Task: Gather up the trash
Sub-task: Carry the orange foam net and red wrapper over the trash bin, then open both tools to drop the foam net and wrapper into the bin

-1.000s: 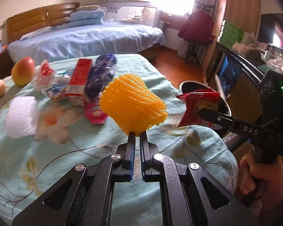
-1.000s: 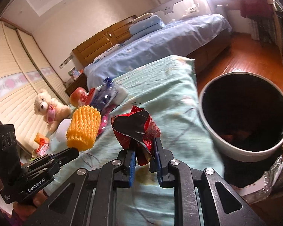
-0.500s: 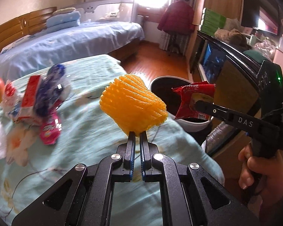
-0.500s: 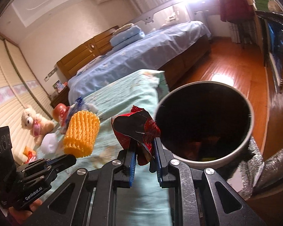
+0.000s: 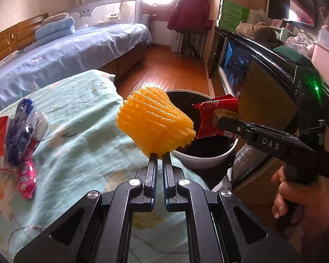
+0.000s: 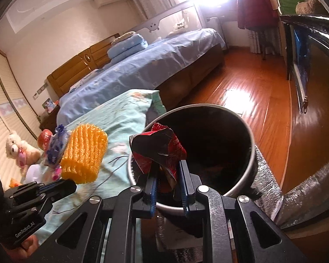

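My left gripper (image 5: pixel 159 156) is shut on a yellow foam fruit net (image 5: pixel 154 121), held up over the table's right end beside the bin. The same yellow net (image 6: pixel 84 153) shows at the left of the right wrist view. My right gripper (image 6: pixel 167 165) is shut on a crumpled red snack wrapper (image 6: pixel 159 148), held over the near rim of the round white trash bin (image 6: pixel 241 194) with its dark inside. In the left wrist view the red wrapper (image 5: pixel 212 116) hangs above the bin (image 5: pixel 205 159), which stands on the floor by the table's end.
More wrappers lie on the teal floral tablecloth (image 5: pixel 81 118): a blue packet (image 5: pixel 22 131), a red box (image 5: pixel 1 140), a pink sachet (image 5: pixel 27 177). A plush bear (image 6: pixel 17 149) sits at the far left. A blue bed (image 6: pixel 142 68) and a dark cabinet (image 5: pixel 263 65) flank the wooden floor.
Both grippers have swung right from over the table toward the bin, each keeping its load. The wrapper now hangs over the bin's mouth and the litter pile has slid to the left edge.
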The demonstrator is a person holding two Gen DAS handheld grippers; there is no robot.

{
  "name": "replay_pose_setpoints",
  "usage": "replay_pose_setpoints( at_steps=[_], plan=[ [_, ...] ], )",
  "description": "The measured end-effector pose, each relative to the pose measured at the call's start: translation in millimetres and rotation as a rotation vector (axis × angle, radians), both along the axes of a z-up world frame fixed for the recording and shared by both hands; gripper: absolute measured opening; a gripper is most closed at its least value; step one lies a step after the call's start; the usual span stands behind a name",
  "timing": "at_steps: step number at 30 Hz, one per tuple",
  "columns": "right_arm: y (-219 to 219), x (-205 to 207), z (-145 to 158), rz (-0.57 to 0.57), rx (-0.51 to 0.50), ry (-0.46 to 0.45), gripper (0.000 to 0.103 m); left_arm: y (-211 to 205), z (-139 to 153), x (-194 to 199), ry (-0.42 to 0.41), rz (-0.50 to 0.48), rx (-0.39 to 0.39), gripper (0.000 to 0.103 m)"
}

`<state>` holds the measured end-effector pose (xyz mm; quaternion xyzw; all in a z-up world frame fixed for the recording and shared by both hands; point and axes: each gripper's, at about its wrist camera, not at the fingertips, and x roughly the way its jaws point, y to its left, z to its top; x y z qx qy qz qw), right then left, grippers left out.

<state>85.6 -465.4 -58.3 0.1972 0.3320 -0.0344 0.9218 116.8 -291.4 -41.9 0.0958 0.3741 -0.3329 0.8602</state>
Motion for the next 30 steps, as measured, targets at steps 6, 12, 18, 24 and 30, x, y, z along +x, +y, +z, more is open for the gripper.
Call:
replay_pose_setpoints(
  at_steps=[6,12,18,24,30],
  plan=[
    [-14.0,4.9,-5.0,-0.017,-0.013,0.018,0.018,-14.1,-5.1,6.2,0.009,-0.018,0.012,0.004],
    [-24.3,11.4,-9.7,-0.028,-0.023,0.036,0.018,-27.6,-8.9,15.9,0.039,-0.025,0.012,0.004],
    [-36.4,14.5,-13.5,-0.042,-0.017,0.049,0.018,-39.3,-10.2,22.1,0.045,-0.038,0.021,0.004],
    [-43.9,18.6,-15.0,-0.049,-0.018,0.064,0.022,-46.6,-13.2,28.1,0.07,-0.049,0.019,0.005],
    [-49.9,22.1,-15.7,-0.074,-0.013,0.077,0.046,-41.5,-15.1,28.5,0.07,-0.033,0.025,0.034]
  ],
)
